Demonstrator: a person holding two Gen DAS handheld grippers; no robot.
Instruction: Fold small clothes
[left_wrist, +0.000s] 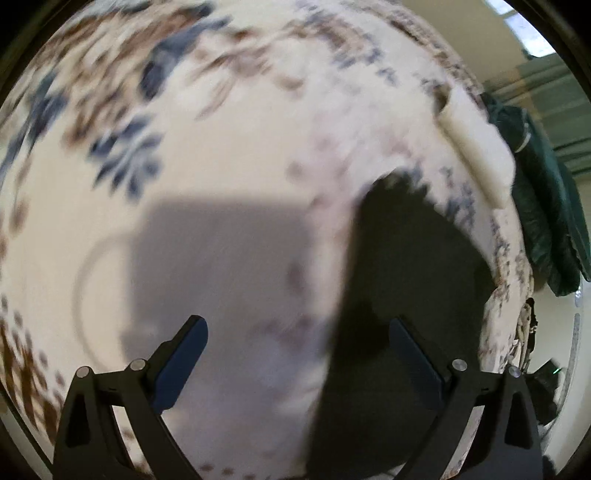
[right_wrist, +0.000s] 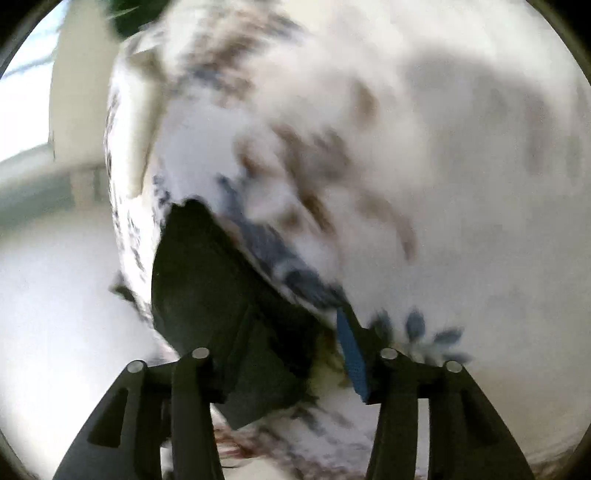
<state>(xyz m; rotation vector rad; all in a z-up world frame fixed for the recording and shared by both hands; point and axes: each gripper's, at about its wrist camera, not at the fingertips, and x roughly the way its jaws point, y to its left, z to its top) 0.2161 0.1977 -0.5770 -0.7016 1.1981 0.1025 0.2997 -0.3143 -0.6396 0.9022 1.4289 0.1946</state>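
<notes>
A small black garment (left_wrist: 399, 295) lies on a white cloth with blue and brown flower prints (left_wrist: 229, 122). In the left wrist view my left gripper (left_wrist: 295, 354) is open, with its right finger over the black garment and its left finger over the white cloth. In the right wrist view the black garment (right_wrist: 207, 295) lies low and left on the same flowered cloth (right_wrist: 424, 184). My right gripper (right_wrist: 277, 373) is open just over the garment's near edge. Both views are blurred by motion.
A dark green cloth (left_wrist: 543, 192) hangs past the surface's far right edge in the left wrist view. A pale rolled hem (left_wrist: 472, 147) runs along that edge. A bright floor (right_wrist: 55, 314) shows at the left of the right wrist view.
</notes>
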